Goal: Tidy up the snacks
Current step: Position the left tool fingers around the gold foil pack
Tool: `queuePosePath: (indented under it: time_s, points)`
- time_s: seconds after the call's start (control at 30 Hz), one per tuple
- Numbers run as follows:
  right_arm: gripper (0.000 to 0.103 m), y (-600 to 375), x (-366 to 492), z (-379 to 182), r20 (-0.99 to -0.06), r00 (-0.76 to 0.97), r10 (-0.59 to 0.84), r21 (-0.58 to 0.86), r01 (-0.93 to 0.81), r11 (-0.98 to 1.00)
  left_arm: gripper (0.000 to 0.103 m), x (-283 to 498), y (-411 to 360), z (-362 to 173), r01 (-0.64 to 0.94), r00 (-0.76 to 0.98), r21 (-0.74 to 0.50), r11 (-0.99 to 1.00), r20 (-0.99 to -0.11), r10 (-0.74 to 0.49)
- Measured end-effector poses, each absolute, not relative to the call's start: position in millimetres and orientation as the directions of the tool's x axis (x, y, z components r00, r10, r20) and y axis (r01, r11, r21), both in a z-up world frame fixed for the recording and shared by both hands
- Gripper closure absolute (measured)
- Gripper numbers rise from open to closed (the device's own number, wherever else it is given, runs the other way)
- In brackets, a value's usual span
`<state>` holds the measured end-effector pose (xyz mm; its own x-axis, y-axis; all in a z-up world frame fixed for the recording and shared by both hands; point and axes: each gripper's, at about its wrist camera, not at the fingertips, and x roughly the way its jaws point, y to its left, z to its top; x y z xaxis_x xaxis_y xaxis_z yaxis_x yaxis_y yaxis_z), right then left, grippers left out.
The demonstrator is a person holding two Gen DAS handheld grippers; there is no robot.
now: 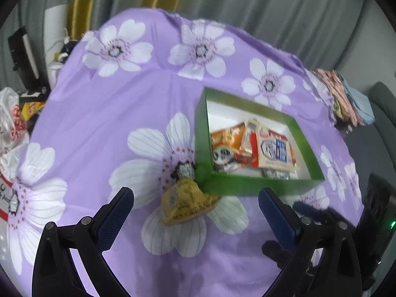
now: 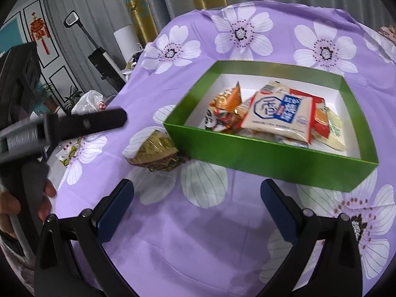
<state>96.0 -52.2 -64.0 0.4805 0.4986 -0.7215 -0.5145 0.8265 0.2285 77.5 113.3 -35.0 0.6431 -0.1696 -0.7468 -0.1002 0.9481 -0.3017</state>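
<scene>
Last gold snack packet (image 1: 187, 202) lying on the purple flowered cloth (image 1: 104, 113), touching the near left corner of the green box (image 1: 255, 187).

Left to right: left gripper (image 1: 195, 219) poised over the packet, jaws wide and empty; right gripper (image 2: 196, 204) likewise wide, holding nothing, nearer the box front; other snacks (image 2: 277, 113) already inside. Best approached by straddling the packet's crinkled middle, closing gently, lifting clear of the wall before dropping in.
</scene>
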Motion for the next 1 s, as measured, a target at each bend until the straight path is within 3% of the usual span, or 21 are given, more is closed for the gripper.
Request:
queuePosePath:
  time_s: [0.23, 1.0]
  points:
    - [0.0, -38, 102, -74, -0.732, 0.432, 0.527, 0.265, -0.532, 0.804, 0.003, 82, 122, -56, -0.133, 0.593, -0.321, 0.938, -0.784, -0.184]
    - [0.0, -2, 117, -106, -0.729, 0.384, 0.566, 0.338, -0.518, 0.786, 0.003, 89, 128, -79, -0.042, 0.567, -0.411, 0.911, -0.761, -0.317]
